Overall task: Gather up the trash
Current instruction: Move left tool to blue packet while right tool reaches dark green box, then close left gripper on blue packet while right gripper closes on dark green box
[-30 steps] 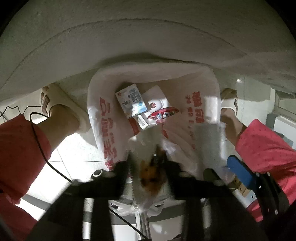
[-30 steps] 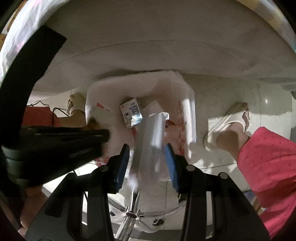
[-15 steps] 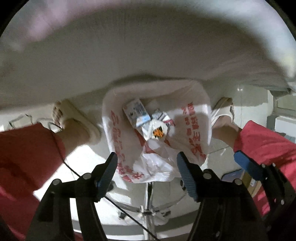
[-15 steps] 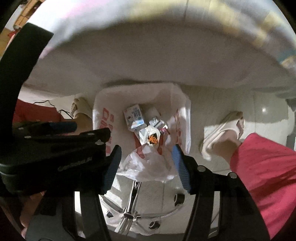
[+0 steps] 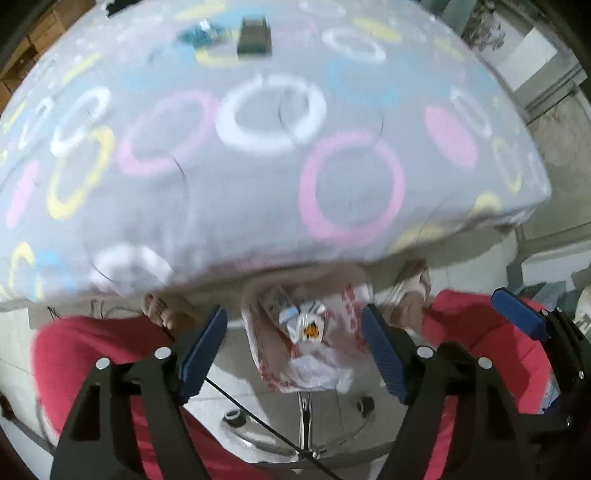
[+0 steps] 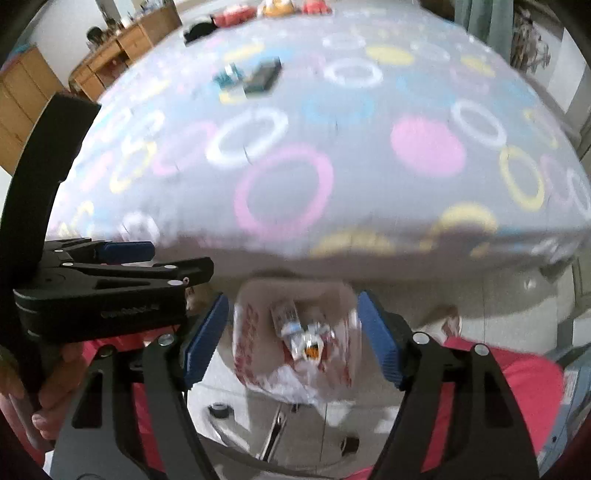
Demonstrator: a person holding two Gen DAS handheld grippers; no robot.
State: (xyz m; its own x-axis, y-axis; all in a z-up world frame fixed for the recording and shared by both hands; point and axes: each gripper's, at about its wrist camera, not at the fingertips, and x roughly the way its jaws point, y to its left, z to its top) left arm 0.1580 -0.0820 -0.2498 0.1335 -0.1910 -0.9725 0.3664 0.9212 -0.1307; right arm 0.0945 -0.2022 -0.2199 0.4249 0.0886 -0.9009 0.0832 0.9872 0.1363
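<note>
A white plastic trash bag with red print hangs open below the bed's edge. Inside lie a milk carton and a clear wrapper with an orange scrap. My left gripper is open and empty, high above the bag. My right gripper is open and empty too, beside the left one, whose body shows at the left of the right wrist view. On the bed lie a dark flat box and a teal and white wrapper.
The bed has a grey cover with coloured rings. A person's legs in red trousers and slippers flank the bag. A chair's chrome base and a cable lie below. Wooden furniture stands beyond the bed.
The left gripper opened and dropped the orange-scrap wrapper into the bag; the right gripper opened and let go of the bag. Both rose and tilted up, bringing the bed top into view.
</note>
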